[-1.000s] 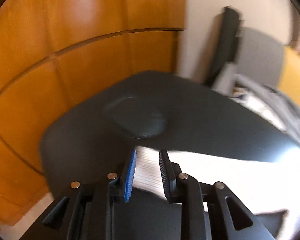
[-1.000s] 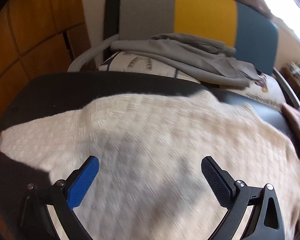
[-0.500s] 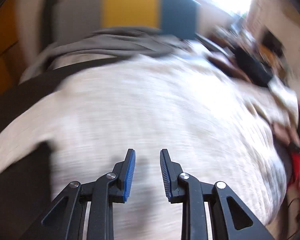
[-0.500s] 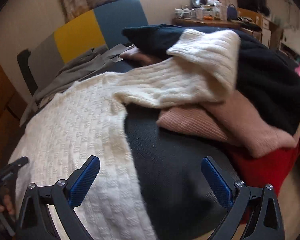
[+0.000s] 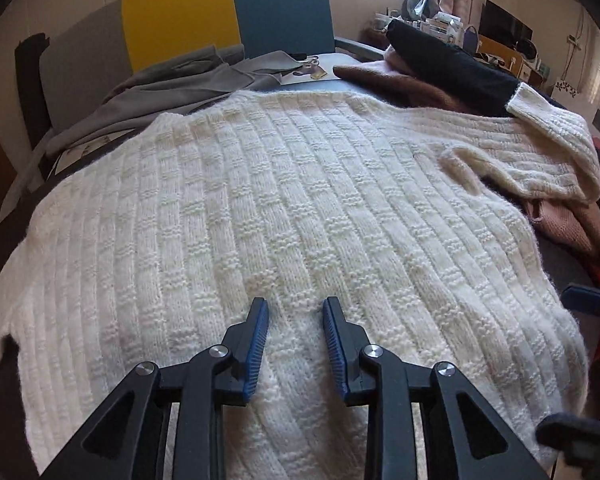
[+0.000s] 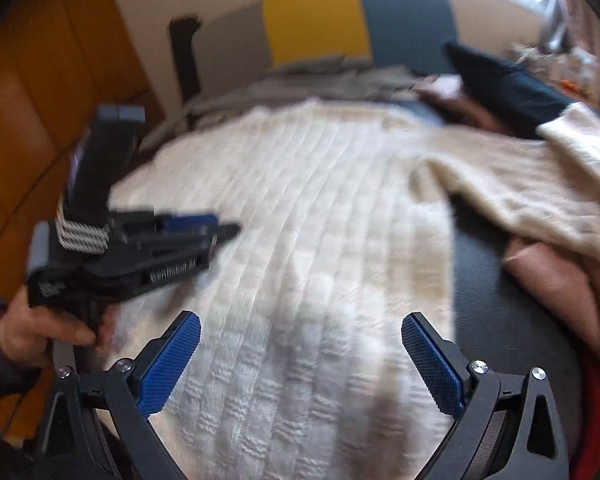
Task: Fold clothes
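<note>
1. Lying spread flat over the dark table [image 6: 496,280], the cream knitted sweater [image 5: 284,208] is being shown filling the middle of both views.
2. The left gripper [image 5: 295,312] is being held just above the sweater's near part at 6 o'clock, its jaws parted by a narrow gap with nothing between them.
3. The right gripper [image 6: 300,332] is being held over the sweater's near edge, its jaws spread wide and empty.
4. In the right wrist view the left gripper is being gripped by a hand [image 6: 32,328] at 9 o'clock, blurred.
5. One sleeve [image 5: 548,148] is being draped at 2 o'clock over a pile of pink, black and red clothes [image 5: 452,68].
6. A grey garment [image 5: 172,80] is being seen at 11 o'clock before a grey, yellow and blue chair back [image 5: 180,20].
</note>
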`<move>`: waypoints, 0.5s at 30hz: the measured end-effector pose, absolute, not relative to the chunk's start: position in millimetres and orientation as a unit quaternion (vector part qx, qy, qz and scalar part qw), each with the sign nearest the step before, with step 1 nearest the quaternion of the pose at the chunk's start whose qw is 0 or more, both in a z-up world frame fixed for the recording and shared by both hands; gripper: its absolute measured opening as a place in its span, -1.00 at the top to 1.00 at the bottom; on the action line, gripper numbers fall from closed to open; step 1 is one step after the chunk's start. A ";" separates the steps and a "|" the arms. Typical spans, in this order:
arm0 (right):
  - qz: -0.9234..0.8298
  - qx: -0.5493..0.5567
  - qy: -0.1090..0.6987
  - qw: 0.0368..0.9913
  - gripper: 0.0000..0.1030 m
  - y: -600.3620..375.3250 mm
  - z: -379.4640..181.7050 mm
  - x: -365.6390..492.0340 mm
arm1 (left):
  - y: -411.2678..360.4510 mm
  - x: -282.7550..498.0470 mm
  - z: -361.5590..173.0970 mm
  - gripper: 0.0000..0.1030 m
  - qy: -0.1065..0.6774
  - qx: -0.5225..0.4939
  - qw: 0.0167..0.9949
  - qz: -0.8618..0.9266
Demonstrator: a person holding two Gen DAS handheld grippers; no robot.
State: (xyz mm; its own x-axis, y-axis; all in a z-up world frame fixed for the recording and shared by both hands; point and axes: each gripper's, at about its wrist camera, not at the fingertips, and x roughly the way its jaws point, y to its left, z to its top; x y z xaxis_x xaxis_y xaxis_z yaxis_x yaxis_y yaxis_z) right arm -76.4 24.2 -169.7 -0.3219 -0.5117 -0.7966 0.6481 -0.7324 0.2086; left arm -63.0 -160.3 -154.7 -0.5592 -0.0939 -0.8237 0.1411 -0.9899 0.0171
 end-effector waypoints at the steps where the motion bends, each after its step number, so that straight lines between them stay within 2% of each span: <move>1: -0.802 0.469 0.095 0.358 -1.00 20.5 -179.0 -75.8 | -162.1 -64.2 -155.0 0.43 0.025 0.466 0.065 -0.882; 3: -0.811 0.445 0.146 0.351 -1.00 22.4 -184.7 -66.5 | -168.3 -71.5 -155.4 0.43 0.030 0.477 0.059 -0.876; 5: -0.818 0.432 0.137 0.353 -1.00 31.6 -186.5 -63.8 | -166.2 -82.1 -144.6 0.45 0.047 0.487 0.035 -0.871; 10: -0.841 0.396 0.133 0.343 -1.00 33.7 -189.8 -51.4 | -141.7 -142.4 -87.4 0.40 0.154 0.465 -0.123 -0.863; 13: -0.847 0.384 0.126 0.345 -1.00 36.2 -190.7 -49.3 | -116.8 -197.4 -78.8 0.31 0.219 0.477 -0.204 -0.827; 15: -0.851 0.376 0.122 0.346 -1.00 37.9 -191.3 -48.5 | -100.3 -237.2 -85.0 0.16 0.266 0.487 -0.241 -0.796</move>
